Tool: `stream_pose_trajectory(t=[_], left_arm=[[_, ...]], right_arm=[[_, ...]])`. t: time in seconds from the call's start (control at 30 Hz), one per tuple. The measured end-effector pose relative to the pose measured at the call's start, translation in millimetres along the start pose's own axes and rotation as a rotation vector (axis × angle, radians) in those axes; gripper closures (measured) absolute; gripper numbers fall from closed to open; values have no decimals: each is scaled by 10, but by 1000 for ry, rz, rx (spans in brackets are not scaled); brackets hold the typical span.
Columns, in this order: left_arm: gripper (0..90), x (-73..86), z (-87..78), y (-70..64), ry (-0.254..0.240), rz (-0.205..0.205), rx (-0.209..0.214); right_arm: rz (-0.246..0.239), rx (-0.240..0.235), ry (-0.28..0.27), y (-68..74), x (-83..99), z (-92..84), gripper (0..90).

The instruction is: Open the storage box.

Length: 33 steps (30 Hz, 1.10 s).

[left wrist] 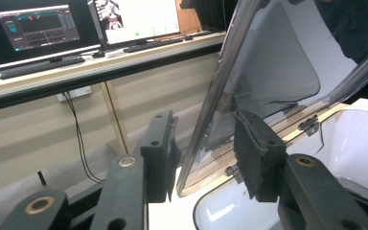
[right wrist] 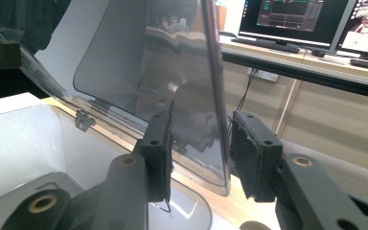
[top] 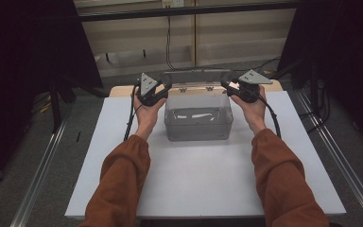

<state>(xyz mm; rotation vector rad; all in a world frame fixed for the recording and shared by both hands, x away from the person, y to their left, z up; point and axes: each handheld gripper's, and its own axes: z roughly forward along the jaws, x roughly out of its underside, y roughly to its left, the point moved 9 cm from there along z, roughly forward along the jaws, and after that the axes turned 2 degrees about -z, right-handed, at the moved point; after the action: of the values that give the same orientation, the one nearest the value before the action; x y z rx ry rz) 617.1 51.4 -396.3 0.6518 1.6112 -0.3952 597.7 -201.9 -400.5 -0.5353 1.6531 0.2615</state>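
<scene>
Lid of the clear box at the worktop's far middle stands raised on its hinges. We straddle its left edge with left gripper fingers spread, its right edge likewise with right gripper. Next: pinch both edges evenly, then swing together.

A lab: monitors on a bench, dark curtains (both sides), white table.

No text, label or number is legible anywhere; the writing on the monitors is too small to read.
</scene>
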Motion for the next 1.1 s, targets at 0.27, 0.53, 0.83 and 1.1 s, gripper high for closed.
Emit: stream_pose_trajectory(t=[0.27, 0.53, 0.83, 1.1], left_arm=[[623, 15, 39, 22, 0, -9, -7], [657, 24, 96, 21, 4, -7, 1], [653, 82, 151, 70, 14, -55, 20], [624, 166, 210, 101, 34, -100, 10]], right_arm=[[4, 10, 12, -60, 28, 49, 587], [15, 6, 14, -80, 86, 80, 629], [59, 6, -3, -110, 106, 140, 678], [90, -2, 9, -128, 91, 171, 684]])
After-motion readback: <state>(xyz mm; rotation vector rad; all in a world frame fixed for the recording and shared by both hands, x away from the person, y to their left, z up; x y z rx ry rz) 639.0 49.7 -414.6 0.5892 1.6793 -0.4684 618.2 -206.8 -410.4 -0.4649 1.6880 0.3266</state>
